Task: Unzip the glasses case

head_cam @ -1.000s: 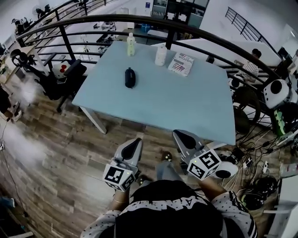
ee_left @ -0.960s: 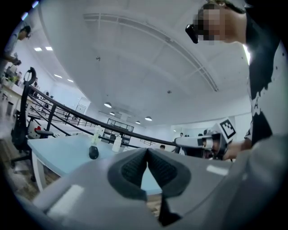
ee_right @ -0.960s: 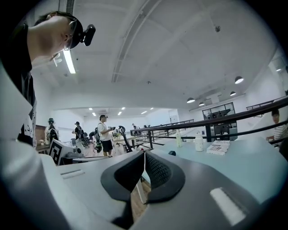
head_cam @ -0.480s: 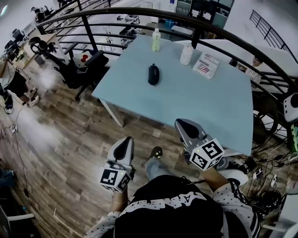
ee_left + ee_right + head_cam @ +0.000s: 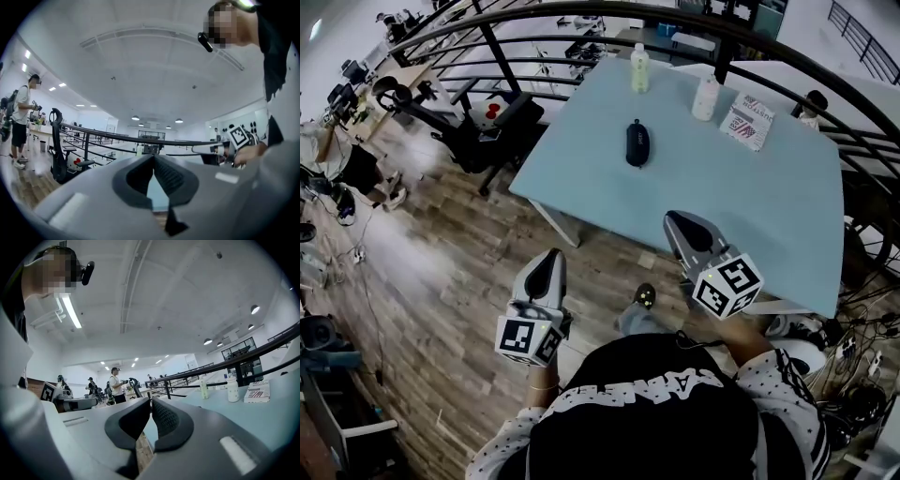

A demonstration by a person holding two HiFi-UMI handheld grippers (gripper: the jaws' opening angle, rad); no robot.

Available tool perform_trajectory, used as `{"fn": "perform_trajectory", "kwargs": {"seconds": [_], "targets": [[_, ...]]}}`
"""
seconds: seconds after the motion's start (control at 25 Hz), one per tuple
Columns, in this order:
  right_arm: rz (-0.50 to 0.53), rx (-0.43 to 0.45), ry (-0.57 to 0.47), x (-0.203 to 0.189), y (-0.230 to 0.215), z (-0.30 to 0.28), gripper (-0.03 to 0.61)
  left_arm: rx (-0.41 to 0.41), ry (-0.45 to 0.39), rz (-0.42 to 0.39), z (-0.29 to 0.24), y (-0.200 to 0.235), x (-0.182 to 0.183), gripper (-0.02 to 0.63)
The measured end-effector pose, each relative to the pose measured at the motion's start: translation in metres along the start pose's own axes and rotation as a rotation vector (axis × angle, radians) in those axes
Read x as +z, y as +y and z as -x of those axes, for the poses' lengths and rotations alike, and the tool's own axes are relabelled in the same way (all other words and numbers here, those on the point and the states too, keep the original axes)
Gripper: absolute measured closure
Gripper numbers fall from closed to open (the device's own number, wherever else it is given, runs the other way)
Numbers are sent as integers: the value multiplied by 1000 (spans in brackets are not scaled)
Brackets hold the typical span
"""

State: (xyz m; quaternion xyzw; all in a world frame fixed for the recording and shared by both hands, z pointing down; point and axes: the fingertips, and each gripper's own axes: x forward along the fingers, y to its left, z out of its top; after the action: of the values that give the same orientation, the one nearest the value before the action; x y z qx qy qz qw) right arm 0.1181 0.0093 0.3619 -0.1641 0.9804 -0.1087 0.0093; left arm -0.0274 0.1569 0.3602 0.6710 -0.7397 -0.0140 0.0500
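Observation:
The dark oval glasses case (image 5: pixel 637 143) lies zipped on the far left part of the light blue table (image 5: pixel 769 206). Both grippers are held level over the wooden floor, short of the table's near edge and well apart from the case. My left gripper (image 5: pixel 552 254) is shut and empty, its pads meeting at the tips (image 5: pixel 153 156). My right gripper (image 5: pixel 674 217) is also shut with nothing in it (image 5: pixel 151 400), its tip close to the table's near edge. The case shows in neither gripper view.
A green-tinted bottle (image 5: pixel 639 67), a white bottle (image 5: pixel 706 96) and a printed booklet (image 5: pixel 746 120) stand at the table's far side. A curved black railing (image 5: pixel 581 11) runs behind it. An office chair (image 5: pixel 478 131) stands left of the table. People stand in the distance (image 5: pixel 115 385).
The table and case have shifted right and nearer in the head view. Both grippers have travelled forward toward the table, staying shut.

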Motion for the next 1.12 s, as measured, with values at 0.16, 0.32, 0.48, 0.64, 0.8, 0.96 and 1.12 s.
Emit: {"fn": "perform_trajectory", "kwargs": {"seconds": [0.16,0.32,0.48,0.64,0.8,0.96,1.12], "targets": [[-23,-43,0,-5,-25,-15,580,-50,11,-33,-32,-1,4,614],[-37,-77,16,-4,-53,-30,569,-72,30,-35,-62,4,7,614],[-55,-103,12,-3,-85,-48,568,-84,40,-59,-97,10,13,614],[-65,-103,10,-6,-117,-69,563,-88,27,-89,-136,17,16,614],[-79,-109,16,-1,-136,-91,552,-97,38,-97,-168,27,24,614],[-98,-127,22,-1,-163,-107,538,-119,54,-110,-203,30,25,614],[-120,-140,30,-8,-186,-122,526,-138,58,-109,-235,33,21,614]]}}
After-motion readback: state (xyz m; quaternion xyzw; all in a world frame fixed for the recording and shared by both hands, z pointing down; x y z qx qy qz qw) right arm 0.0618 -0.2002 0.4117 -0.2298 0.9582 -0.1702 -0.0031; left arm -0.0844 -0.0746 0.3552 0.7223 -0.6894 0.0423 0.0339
